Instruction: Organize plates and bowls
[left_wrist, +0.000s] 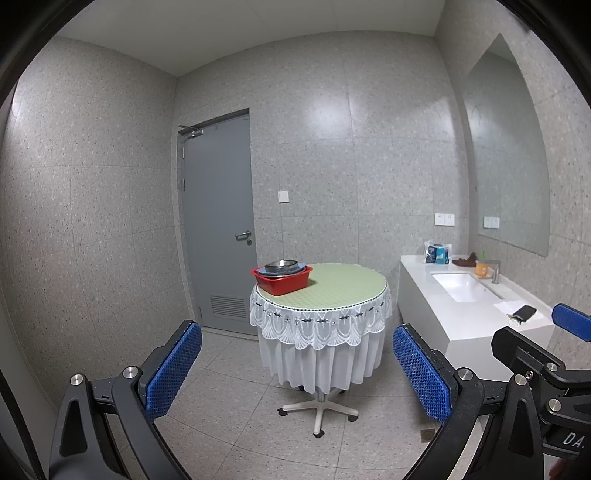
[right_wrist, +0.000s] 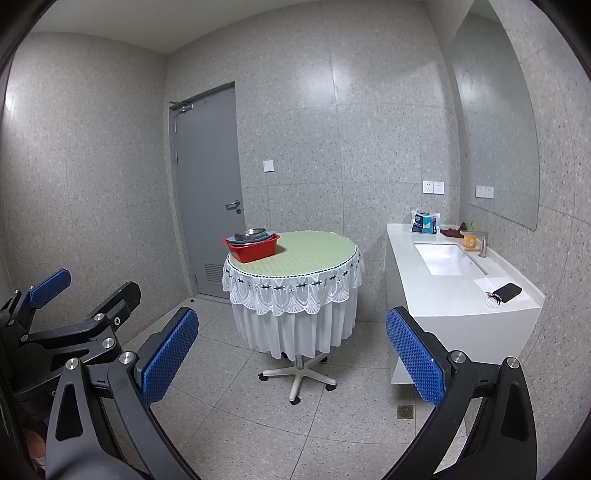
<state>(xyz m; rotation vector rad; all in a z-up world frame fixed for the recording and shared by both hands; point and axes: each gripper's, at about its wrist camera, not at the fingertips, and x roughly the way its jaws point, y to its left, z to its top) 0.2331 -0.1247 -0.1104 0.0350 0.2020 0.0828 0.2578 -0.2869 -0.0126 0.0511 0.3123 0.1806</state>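
Note:
A red plastic basin (left_wrist: 282, 283) (right_wrist: 252, 249) sits at the left edge of a round table (left_wrist: 343, 284) (right_wrist: 314, 254) with a green top and a white lace skirt. Inside it lie stacked dishes: a metal bowl (left_wrist: 281, 264) (right_wrist: 251, 233) on top of bluish plates (left_wrist: 264, 271) (right_wrist: 233, 239). My left gripper (left_wrist: 297, 365) is open and empty, well short of the table. The right gripper (right_wrist: 291, 354) is likewise open, holding nothing, and also far from the table. Each gripper shows at the edge of the other's view.
A grey door (left_wrist: 218, 229) (right_wrist: 208, 192) stands behind the table. On the right is a white counter (left_wrist: 424, 291) (right_wrist: 443, 295) with a sink (left_wrist: 463, 286) (right_wrist: 447, 258), a tap, an orange cup (left_wrist: 481, 268), packets and a dark phone (right_wrist: 508, 291). A floor drain (right_wrist: 405, 411) sits in tiled floor.

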